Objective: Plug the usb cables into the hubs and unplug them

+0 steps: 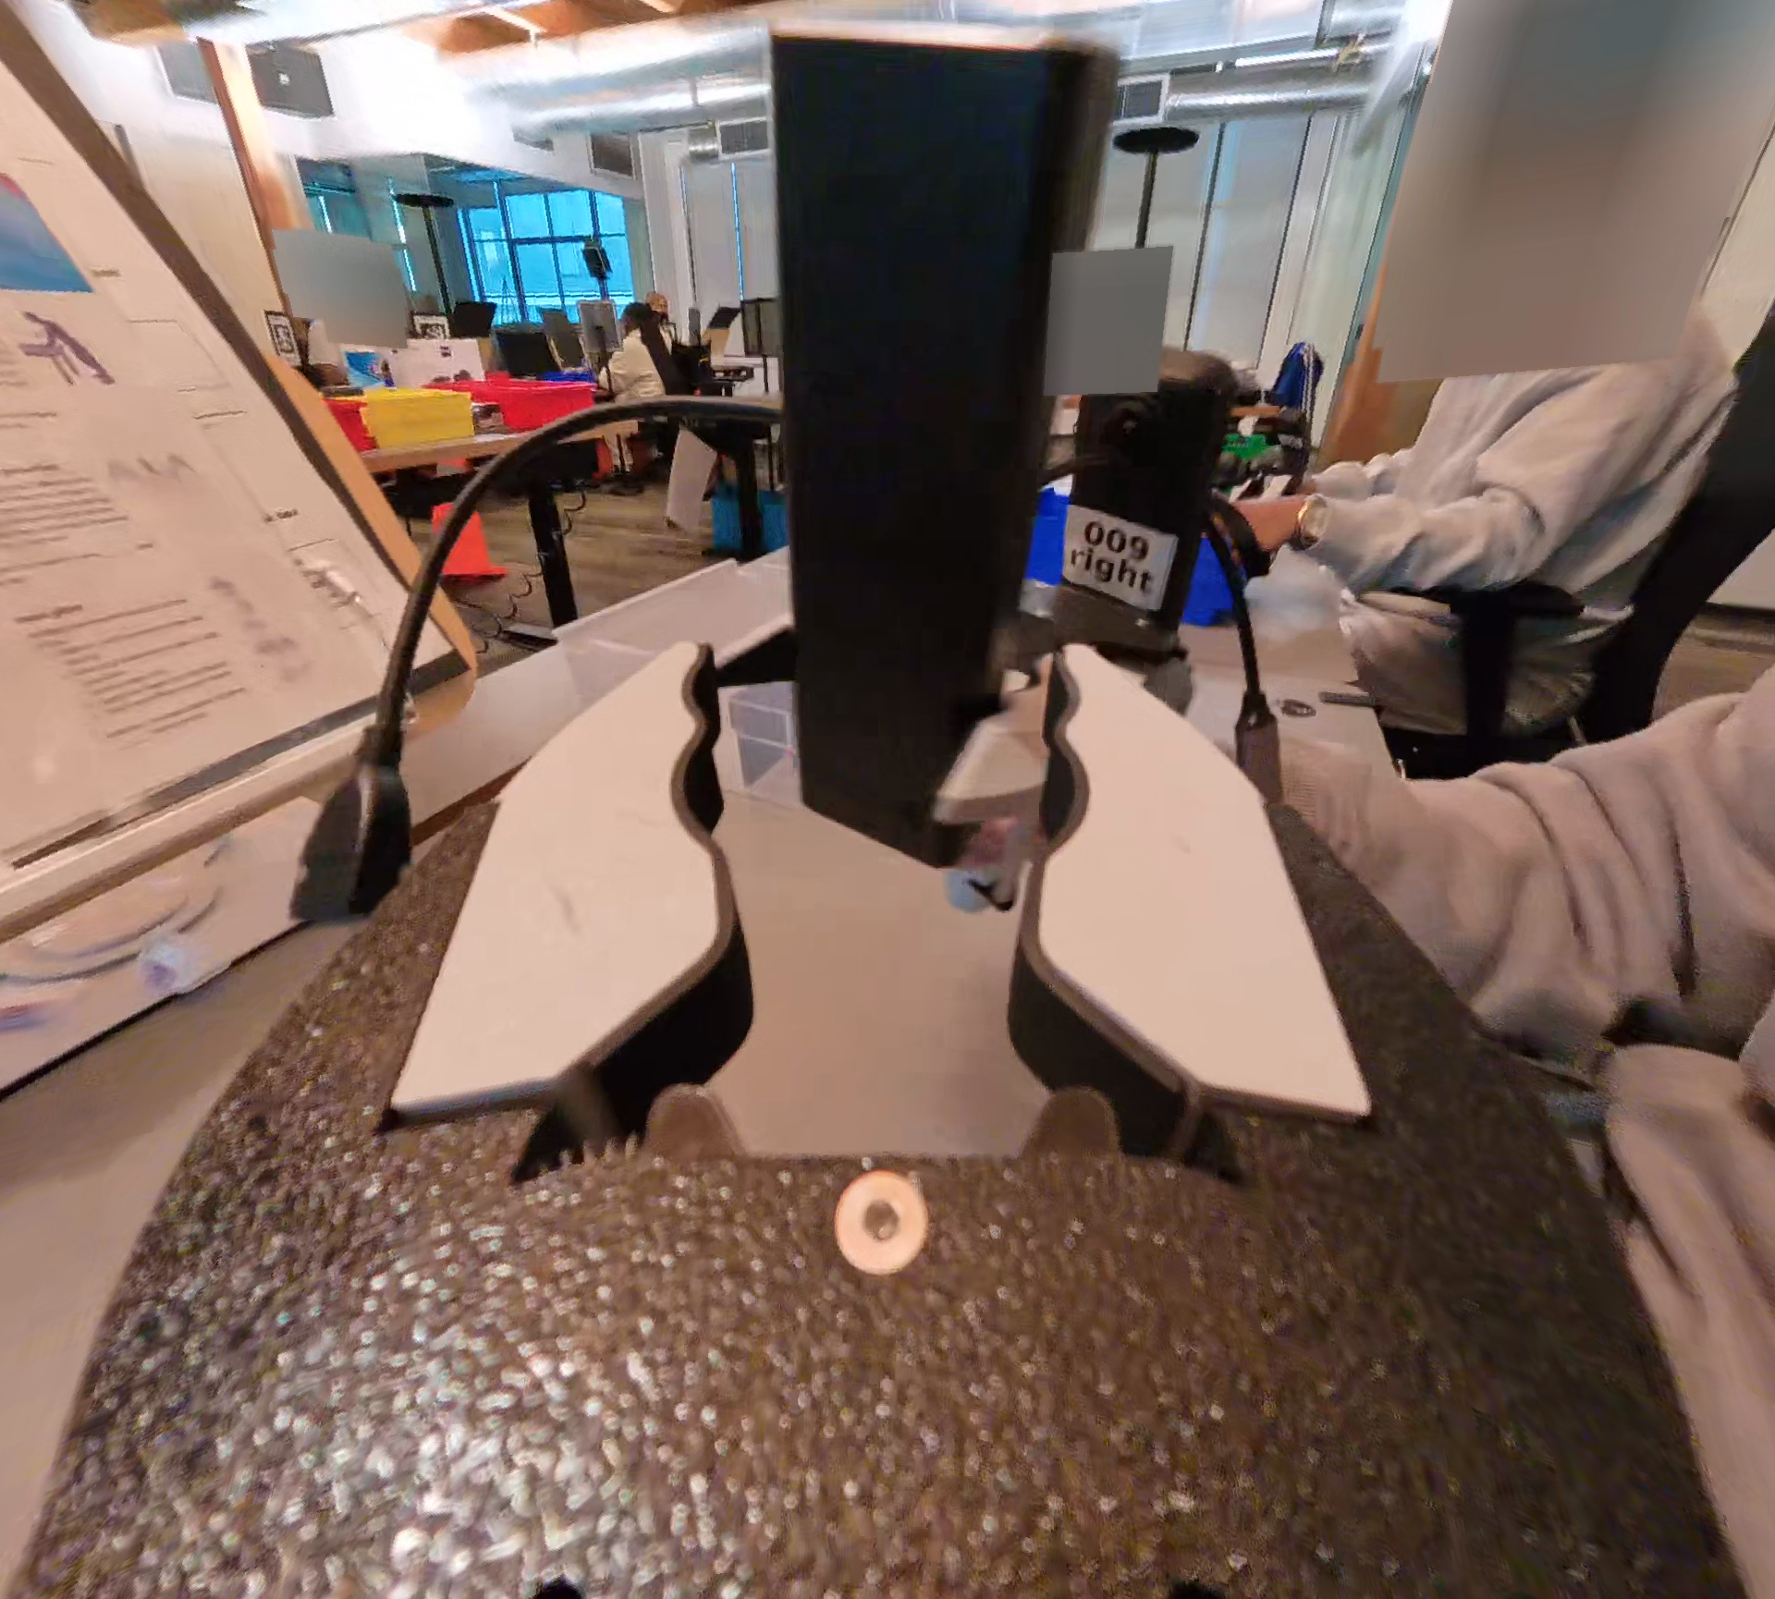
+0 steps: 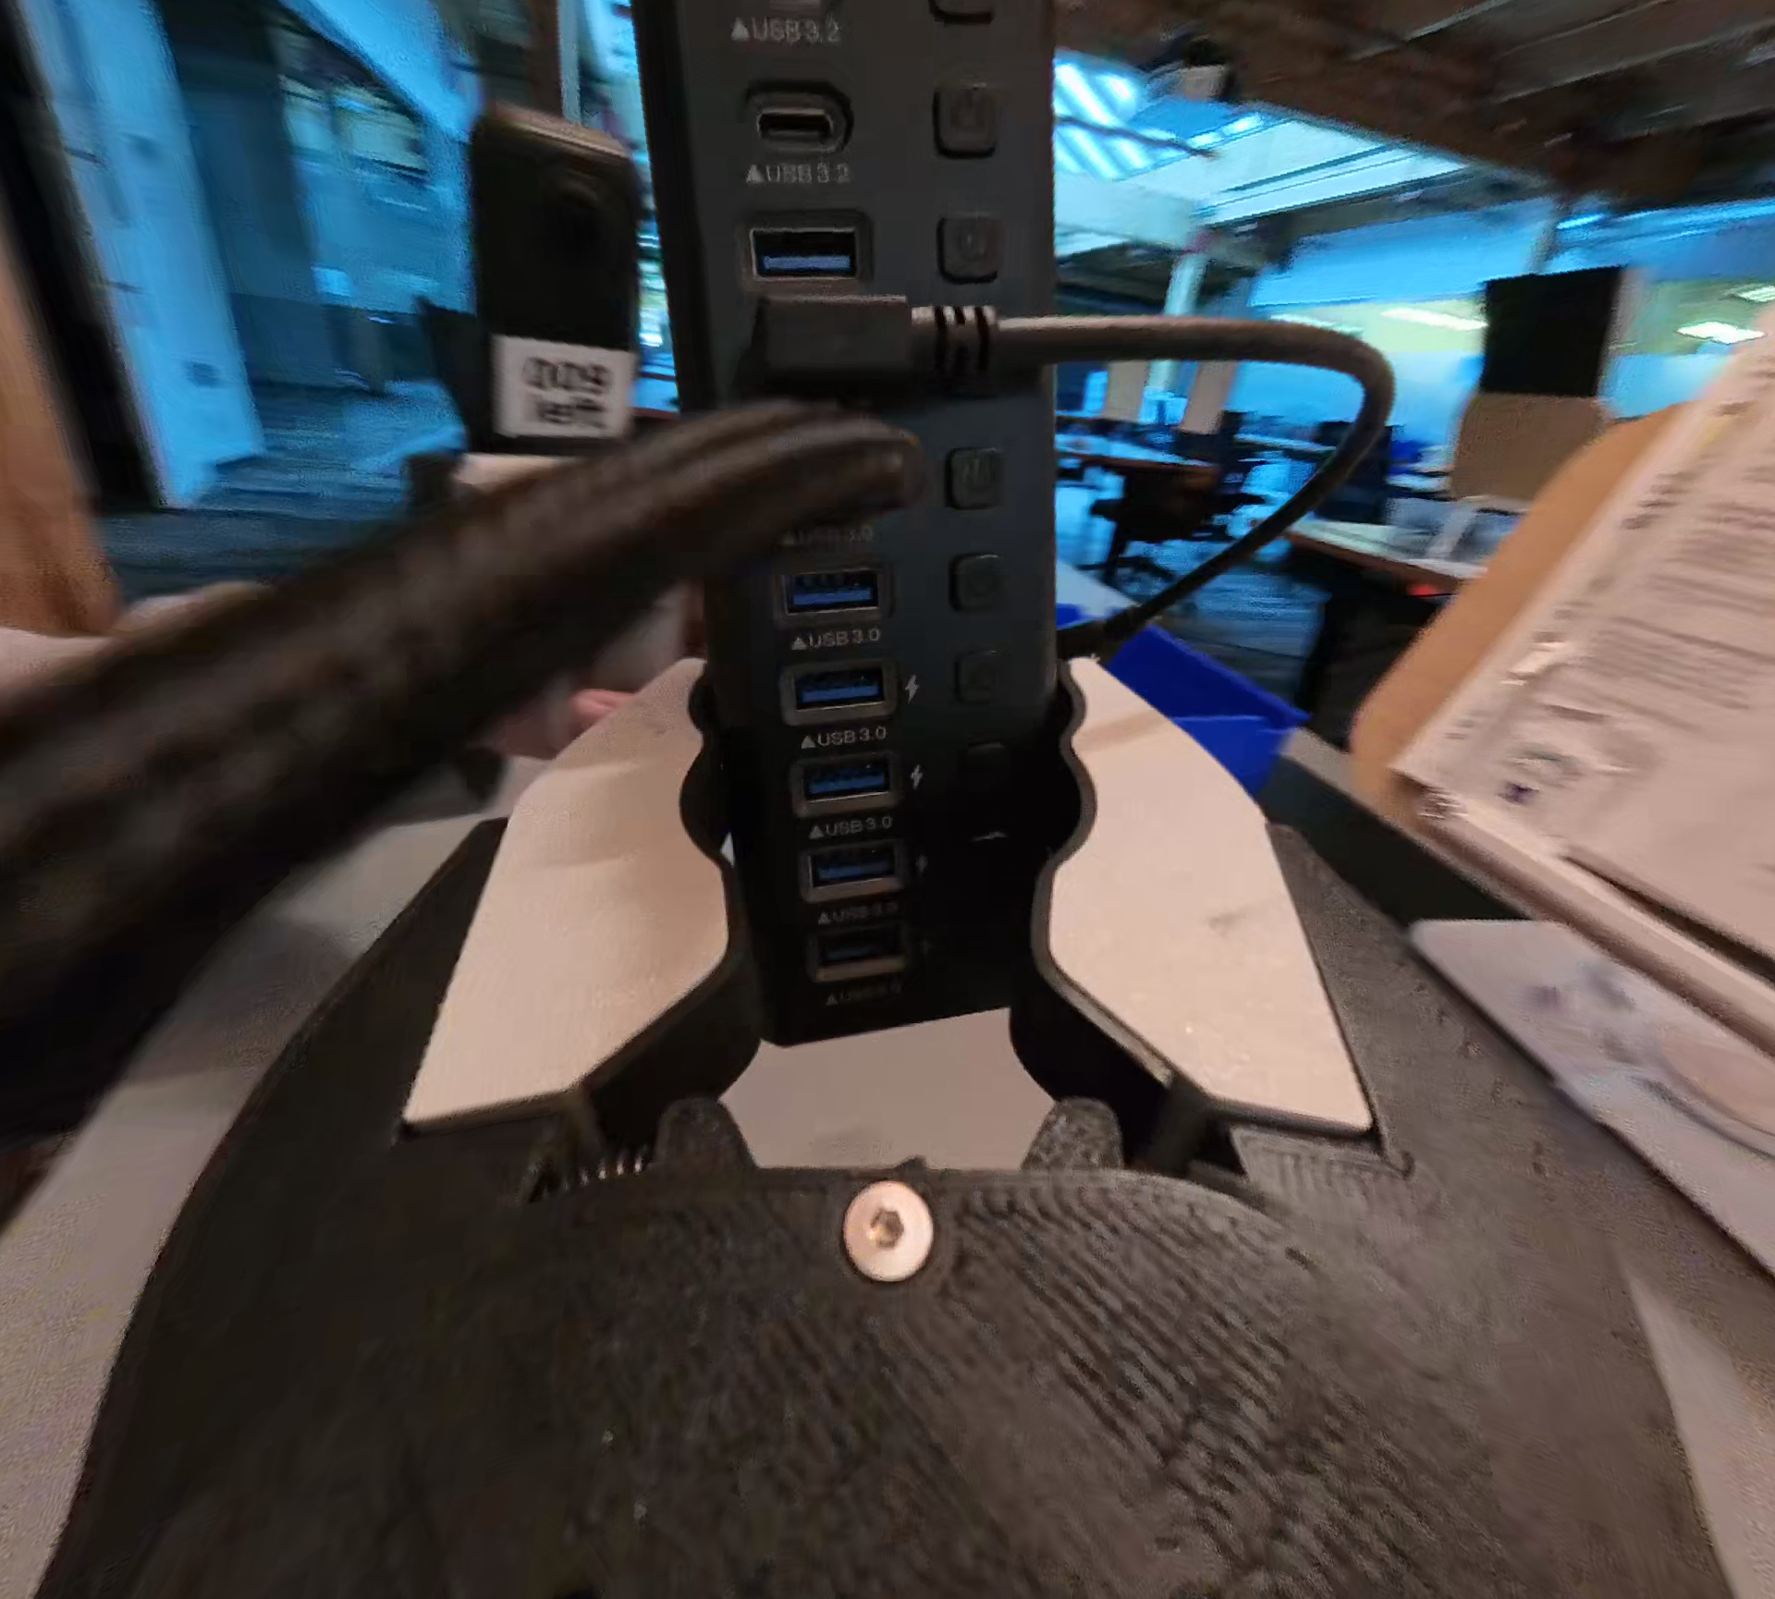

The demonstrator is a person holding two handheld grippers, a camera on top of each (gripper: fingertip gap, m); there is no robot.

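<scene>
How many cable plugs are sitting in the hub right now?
1. A black plug sits in the hub, in its upper half; its cable loops right. A dark finger below it may hide another.

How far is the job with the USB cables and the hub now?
Done: one black USB cable plug sits in the tall black multi-port hub. In hand: the right gripper clamps the hub's lower end; the left gripper is open around it. Left: the blue ports below are empty, and unplugging.

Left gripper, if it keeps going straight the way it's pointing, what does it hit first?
Probably the black USB hub, standing upright between the left gripper fingertips and held by the right gripper; depth is unclear.
</scene>
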